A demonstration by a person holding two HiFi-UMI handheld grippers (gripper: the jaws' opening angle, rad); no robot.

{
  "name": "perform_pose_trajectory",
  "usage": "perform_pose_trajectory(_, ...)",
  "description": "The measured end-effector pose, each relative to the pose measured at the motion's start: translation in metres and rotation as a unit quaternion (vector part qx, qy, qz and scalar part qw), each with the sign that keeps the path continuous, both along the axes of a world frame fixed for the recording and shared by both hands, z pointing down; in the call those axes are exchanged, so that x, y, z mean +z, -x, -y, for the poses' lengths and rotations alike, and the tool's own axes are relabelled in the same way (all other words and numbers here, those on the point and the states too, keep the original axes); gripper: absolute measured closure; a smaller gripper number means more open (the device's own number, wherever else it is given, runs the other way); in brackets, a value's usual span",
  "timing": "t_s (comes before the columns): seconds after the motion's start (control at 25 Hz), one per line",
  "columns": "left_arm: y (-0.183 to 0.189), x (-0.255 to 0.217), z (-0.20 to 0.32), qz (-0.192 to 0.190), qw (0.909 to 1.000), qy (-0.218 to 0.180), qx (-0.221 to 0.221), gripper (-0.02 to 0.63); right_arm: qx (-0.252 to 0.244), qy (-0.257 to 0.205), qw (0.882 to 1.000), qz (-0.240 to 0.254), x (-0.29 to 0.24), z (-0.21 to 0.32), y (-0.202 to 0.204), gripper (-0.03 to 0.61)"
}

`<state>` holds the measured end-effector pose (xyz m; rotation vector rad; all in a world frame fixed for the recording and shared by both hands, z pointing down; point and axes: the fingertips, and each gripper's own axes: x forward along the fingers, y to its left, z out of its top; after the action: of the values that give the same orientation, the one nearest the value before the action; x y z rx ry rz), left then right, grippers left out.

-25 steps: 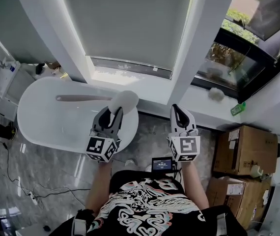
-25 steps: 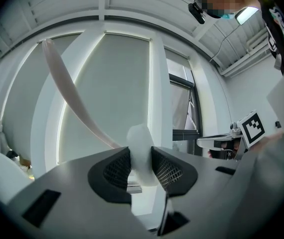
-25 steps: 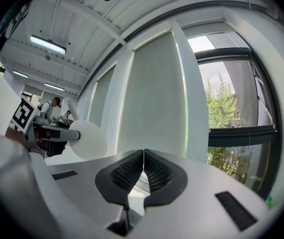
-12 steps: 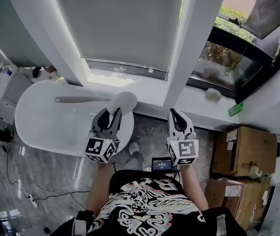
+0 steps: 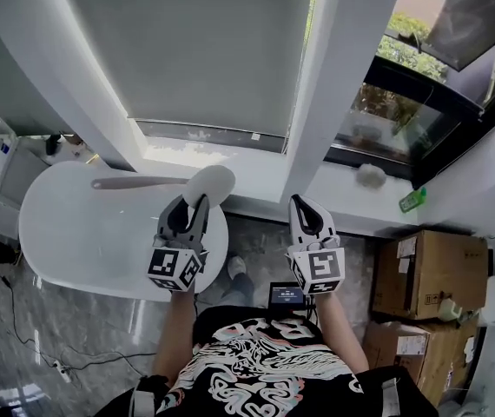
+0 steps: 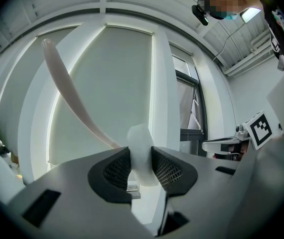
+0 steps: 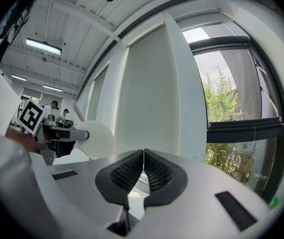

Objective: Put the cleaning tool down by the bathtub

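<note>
- The left gripper has its ribbed black jaws clamped on the soft, rounded white head of the cleaning tool.
- The tool's slim, pale, curved handle reaches left above the bathtub, a smooth, glossy white oval on the grey marbled floor.
- The right gripper has its jaws pressed together with nothing between them.
- Since a second ago the grip is unchanged. In the head view, both grippers and the tub have slid slightly left.
</note>
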<state>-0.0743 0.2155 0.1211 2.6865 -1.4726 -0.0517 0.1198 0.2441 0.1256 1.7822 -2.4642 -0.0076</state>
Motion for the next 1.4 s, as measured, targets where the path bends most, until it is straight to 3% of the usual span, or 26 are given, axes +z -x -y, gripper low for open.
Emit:
perform_pose_trajectory(0.56,0.002,0.012,0.152,-0.007,0.9995,0.017,0.024,0.485,0.001,0.029,1.000,0.003,0.018,0.149,0.017,0.549)
perform_pose_trajectory(1.08,0.012,0.021,0.217,-0.009,0.9984,0.013,0.054,0.485,0.001,0.054,0.999,-0.006,0.044,0.232,0.048,0.549)
perform_pose_trajectory(1.4,0.015,0.028,0.242,-0.028,0.9978,0.021,0.056,0.485,0.000,0.058,0.998,0.004,0.040,0.254,0.054,0.549)
